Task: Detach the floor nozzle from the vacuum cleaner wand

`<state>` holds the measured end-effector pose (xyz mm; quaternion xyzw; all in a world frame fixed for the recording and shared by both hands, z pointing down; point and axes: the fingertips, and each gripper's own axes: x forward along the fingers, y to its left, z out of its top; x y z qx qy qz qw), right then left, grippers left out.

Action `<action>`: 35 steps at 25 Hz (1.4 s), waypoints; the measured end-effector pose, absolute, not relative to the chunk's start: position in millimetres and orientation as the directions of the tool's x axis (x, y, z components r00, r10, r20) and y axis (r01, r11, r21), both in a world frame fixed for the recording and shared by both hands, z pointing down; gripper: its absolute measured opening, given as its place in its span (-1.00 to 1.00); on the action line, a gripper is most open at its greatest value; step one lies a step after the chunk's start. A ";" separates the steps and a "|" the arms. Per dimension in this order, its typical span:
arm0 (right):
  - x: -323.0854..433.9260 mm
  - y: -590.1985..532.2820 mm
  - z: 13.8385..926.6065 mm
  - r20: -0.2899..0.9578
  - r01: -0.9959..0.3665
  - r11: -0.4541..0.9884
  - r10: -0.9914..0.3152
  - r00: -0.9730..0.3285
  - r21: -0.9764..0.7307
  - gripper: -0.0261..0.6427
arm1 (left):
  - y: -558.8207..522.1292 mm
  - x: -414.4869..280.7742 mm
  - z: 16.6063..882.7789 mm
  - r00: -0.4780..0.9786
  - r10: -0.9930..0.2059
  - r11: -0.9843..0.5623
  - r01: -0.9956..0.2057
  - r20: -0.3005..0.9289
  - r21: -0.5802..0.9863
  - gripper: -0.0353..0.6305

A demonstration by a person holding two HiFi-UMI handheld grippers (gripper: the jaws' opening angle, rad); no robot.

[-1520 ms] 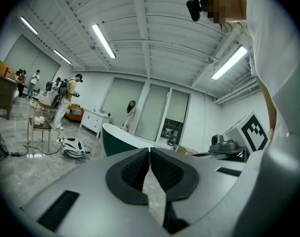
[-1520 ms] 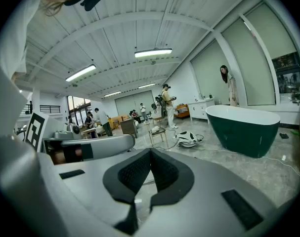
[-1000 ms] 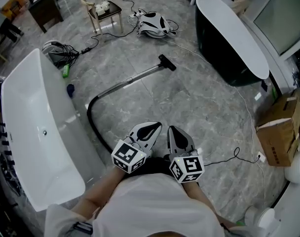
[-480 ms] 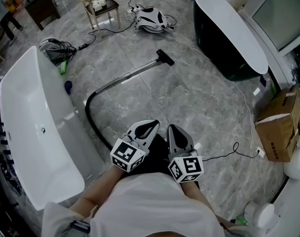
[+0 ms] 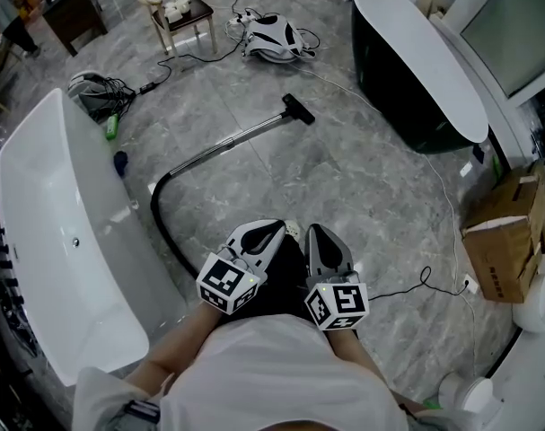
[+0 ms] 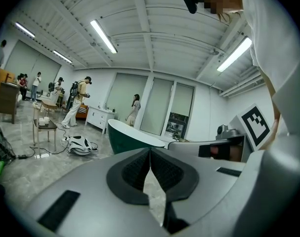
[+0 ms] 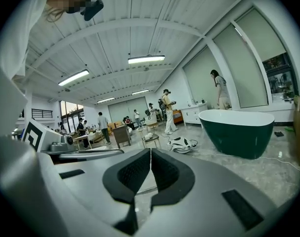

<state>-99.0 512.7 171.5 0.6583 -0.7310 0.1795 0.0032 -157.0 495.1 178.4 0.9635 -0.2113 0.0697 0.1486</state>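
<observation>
Two grippers, left [image 5: 274, 232] and right [image 5: 319, 236], hang at the person's waist with jaws pressed together on nothing, much as a second ago. The nozzle [image 5: 298, 109] lies on the floor [image 5: 362, 182] at 12 o'clock, well apart from both, still joined to the wand [image 5: 245, 135]. Only the view has drifted slightly; the detaching has not begun.

L gripper [image 5: 270, 233] & R gripper [image 5: 320, 241] closed, empty, side by side.
</observation>
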 end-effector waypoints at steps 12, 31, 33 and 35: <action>-21.6 422.7 167.4 0.238 -0.971 0.075 -0.962 -0.130 -0.226 -0.87 | 405.8 -92.4 181.4 0.880 -0.432 -0.844 -0.471 0.197 0.255 -0.86; 55.1 330.1 176.5 0.228 -0.951 0.150 -0.950 -0.215 -0.269 -0.87 | 318.5 -21.5 185.0 0.829 -0.523 -0.793 -0.559 0.199 0.243 -0.86; 58.4 328.2 177.8 0.225 -0.948 0.154 -0.949 -0.220 -0.277 -0.87 | 317.0 -16.0 184.0 0.828 -0.526 -0.793 -0.560 0.195 0.239 -0.86; 59.4 326.2 178.6 0.225 -0.947 0.160 -0.948 -0.226 -0.277 -0.87 | 315.8 -12.2 185.6 0.829 -0.522 -0.796 -0.558 0.201 0.234 -0.86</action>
